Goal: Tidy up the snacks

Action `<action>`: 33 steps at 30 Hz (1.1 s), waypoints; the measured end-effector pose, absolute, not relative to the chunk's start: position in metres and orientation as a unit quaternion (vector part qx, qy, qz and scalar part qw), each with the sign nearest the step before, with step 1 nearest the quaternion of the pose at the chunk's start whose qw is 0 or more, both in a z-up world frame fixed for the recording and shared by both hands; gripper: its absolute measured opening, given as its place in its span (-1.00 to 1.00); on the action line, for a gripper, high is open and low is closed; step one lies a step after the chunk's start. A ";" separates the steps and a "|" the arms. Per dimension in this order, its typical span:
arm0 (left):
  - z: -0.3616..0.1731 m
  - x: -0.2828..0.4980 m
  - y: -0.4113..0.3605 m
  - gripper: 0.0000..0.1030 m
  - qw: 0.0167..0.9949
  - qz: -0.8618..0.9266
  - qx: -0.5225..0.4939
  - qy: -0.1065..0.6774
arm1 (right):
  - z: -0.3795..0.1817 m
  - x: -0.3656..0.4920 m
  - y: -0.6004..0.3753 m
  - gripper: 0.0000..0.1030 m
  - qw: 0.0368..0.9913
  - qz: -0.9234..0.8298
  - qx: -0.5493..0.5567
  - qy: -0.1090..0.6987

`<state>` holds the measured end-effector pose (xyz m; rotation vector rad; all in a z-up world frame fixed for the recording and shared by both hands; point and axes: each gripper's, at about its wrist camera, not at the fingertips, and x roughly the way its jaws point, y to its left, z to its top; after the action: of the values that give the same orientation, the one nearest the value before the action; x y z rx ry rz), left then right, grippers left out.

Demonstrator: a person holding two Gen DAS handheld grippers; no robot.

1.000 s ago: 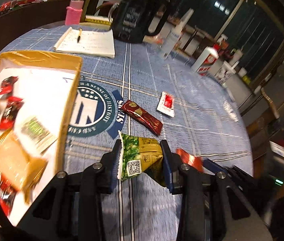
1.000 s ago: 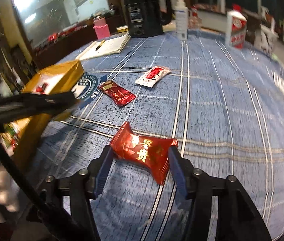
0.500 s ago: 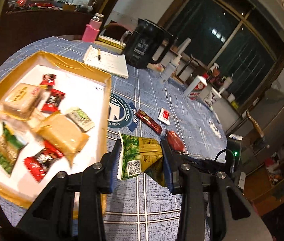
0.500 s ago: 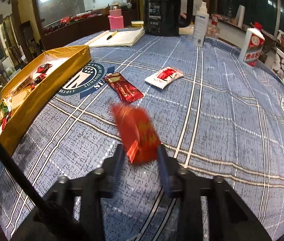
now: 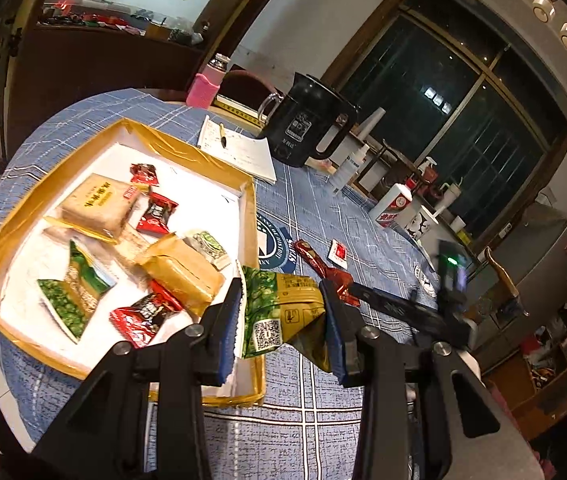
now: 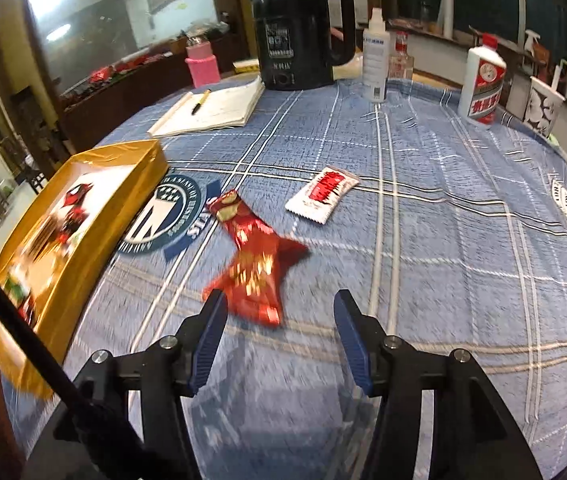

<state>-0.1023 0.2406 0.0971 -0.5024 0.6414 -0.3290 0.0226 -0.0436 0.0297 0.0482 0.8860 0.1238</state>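
A: The green bag [image 5: 283,312] sits between the left gripper's [image 5: 281,320] fingers, pinched at both ends and hanging over the near right corner of the gold tray [image 5: 7,216]. It's at the very rim. Let go now and I reckon it could land on the wall, or tip out onto the counter [image 5: 307,412] instead of in among the snacks.

A: The grip is also only on the crinkled edges, so a quick swing might let it slide out.

B: And the right gripper [image 6: 279,322]? Its fingers are opening, and the red candy [image 6: 257,276] lies blurred just beyond the left one, with nothing pressing on it. It looks loose. My worry is that it has slipped free short of the tray, beside the dark red bar [image 6: 235,216].

A: That could leave three snacks out, counting the white sachet [image 6: 323,194] right of the bar.

B: The left view is the only one looking down into the tray: tan packs, red candies, another green bag.

A: The right view sees just the tray's side, smeared. But it shows the right fingers parted, which the left view doesn't, and the kettle [image 6: 299,36] beyond the tray.
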 end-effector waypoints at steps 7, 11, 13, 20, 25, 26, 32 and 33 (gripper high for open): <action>0.102 -0.117 0.272 -0.25 0.909 -0.139 -0.253 0.301 | 0.011 0.048 -0.034 -0.65 0.883 0.026 0.015 0.469; 0.104 -0.118 0.284 -0.25 0.911 -0.131 -0.255 0.296 | 0.016 0.039 -0.036 -0.97 0.887 0.022 0.007 0.461; 0.106 -0.119 0.288 -0.25 0.913 -0.131 -0.254 0.292 | 0.024 0.033 -0.036 -0.99 0.893 0.025 0.004 0.449; 0.100 -0.121 0.294 -0.25 0.910 -0.133 -0.264 0.291 | 0.044 0.032 -0.057 -0.92 0.891 0.048 0.077 0.444; 0.099 -0.121 0.288 -0.25 0.909 -0.139 -0.262 0.291 | 0.027 0.044 -0.076 -0.04 0.874 -0.007 0.145 0.464; 0.099 -0.121 0.288 -0.25 0.909 -0.142 -0.262 0.291 | 0.025 0.048 -0.075 -0.03 0.873 -0.017 0.154 0.463; 0.093 -0.116 0.288 -0.25 0.906 -0.150 -0.263 0.297 | 0.022 0.071 -0.067 0.14 0.866 -0.053 0.179 0.464; 0.092 -0.116 0.289 -0.25 0.905 -0.150 -0.264 0.298 | 0.021 0.075 -0.065 0.14 0.865 -0.054 0.177 0.467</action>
<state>-0.1162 0.2888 0.0924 -0.5450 0.6150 -0.3095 0.0746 -0.0649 0.0207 0.3704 0.9791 -0.1139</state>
